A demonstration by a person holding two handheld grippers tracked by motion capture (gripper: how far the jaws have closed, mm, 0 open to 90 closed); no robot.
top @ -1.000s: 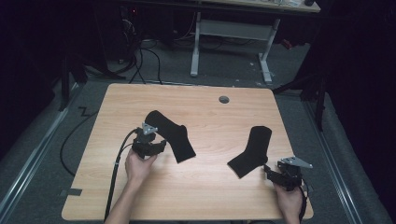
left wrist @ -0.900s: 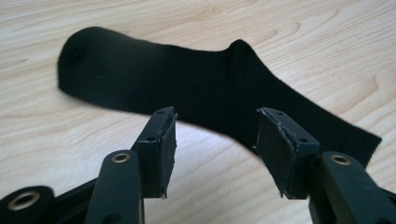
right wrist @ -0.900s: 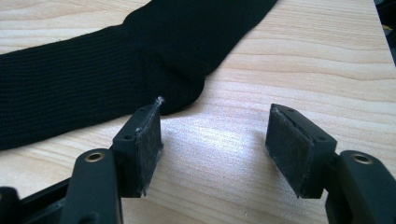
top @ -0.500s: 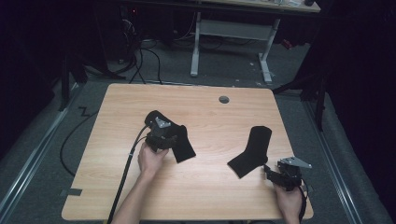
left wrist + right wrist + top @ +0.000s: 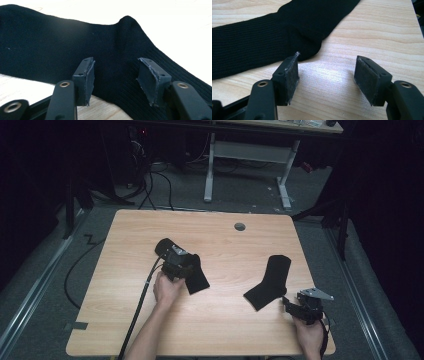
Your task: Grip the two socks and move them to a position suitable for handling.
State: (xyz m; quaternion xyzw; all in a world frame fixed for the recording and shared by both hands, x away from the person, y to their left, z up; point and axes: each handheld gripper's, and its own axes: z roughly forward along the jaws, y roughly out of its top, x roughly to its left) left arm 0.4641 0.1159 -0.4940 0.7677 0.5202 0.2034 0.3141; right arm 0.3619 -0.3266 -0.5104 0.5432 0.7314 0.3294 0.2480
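Over the desk (image 5: 125,320) in the high view, the left gripper (image 5: 181,265) sits on top of the left black sock (image 5: 197,279), whose long axis runs diagonally from the far-left end toward the near right. The right gripper (image 5: 292,306) rests just beside the near end of the right black sock (image 5: 272,280), which slants away to the far side.

Along the left gripper view, the fingers (image 5: 86,75) stand apart, not pressing anything; the left sock (image 5: 50,50) lies directly under and ahead of them, its ridge rising beyond the gap, its length running crosswise.

Along the right gripper view, the fingers (image 5: 289,75) are likewise apart over bare wood; the right sock (image 5: 274,32) lies ahead and to their left, its heel touching or just short of the left fingertip.
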